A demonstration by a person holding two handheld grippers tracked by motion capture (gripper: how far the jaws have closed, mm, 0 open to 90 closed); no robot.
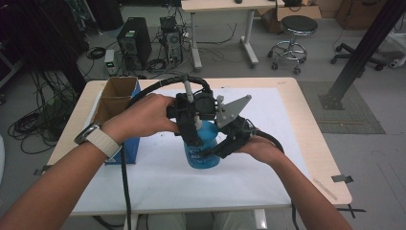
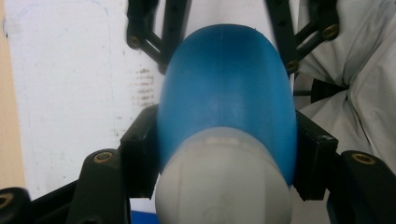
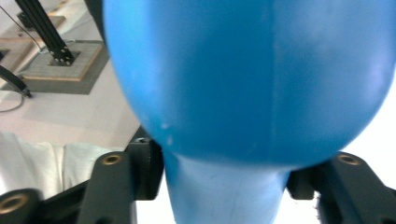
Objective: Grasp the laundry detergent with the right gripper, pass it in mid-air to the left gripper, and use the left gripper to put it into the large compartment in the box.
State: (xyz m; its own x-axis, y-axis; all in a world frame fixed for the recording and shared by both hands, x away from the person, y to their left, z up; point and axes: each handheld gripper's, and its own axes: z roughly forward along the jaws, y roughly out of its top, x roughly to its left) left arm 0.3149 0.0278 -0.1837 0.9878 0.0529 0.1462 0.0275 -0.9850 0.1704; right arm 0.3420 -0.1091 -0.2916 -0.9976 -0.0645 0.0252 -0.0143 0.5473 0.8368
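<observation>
Bottle (image 1: 203, 146): smooth, semi-glossy blue plastic, whitish plastic top; jaws matt black plastic; table (image 1: 306, 120) pale wood under white paper; box (image 1: 117, 98), centre-left, brown cardboard.

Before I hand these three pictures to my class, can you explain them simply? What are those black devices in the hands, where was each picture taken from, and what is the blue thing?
A person at a table holds a hand-held two-jaw tool in each hand. The wide picture comes from a fixed camera above. It shows the left gripper, the right gripper and a blue bottle standing on the white sheet between them, with an open cardboard box at the left. The other two pictures come from cameras riding on the tools. In the left gripper view, the jaws clamp the bottle's upper part by its whitish cap. In the right gripper view, the jaws grip a narrower part of the bottle.
</observation>
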